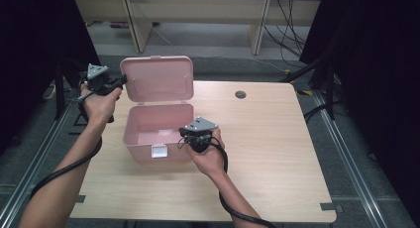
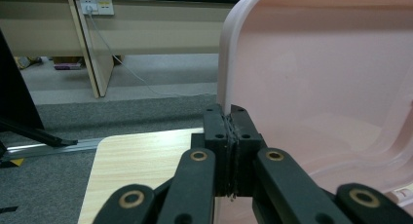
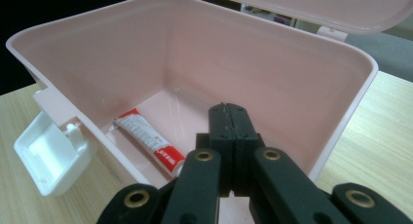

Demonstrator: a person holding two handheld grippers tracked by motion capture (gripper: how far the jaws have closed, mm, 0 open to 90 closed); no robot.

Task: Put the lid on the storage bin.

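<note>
A pink plastic box (image 1: 148,131) stands open on the wooden table (image 1: 267,153), its lid (image 1: 157,79) upright behind it. My left gripper (image 1: 122,80) is shut at the lid's left edge. In the left gripper view the closed tips (image 2: 229,109) meet the rim of the lid (image 2: 316,78); whether they pinch it is unclear. My right gripper (image 1: 186,135) is shut at the box's front right corner. In the right gripper view its closed jaws (image 3: 229,107) point into the box (image 3: 243,63), where a white and red tube (image 3: 146,136) lies on the bottom.
A white latch (image 3: 48,156) hangs open on the box's front wall. A round cable hole (image 1: 240,94) sits near the table's far edge. Desk legs and cables stand on the grey floor beyond, with dark curtains at both sides.
</note>
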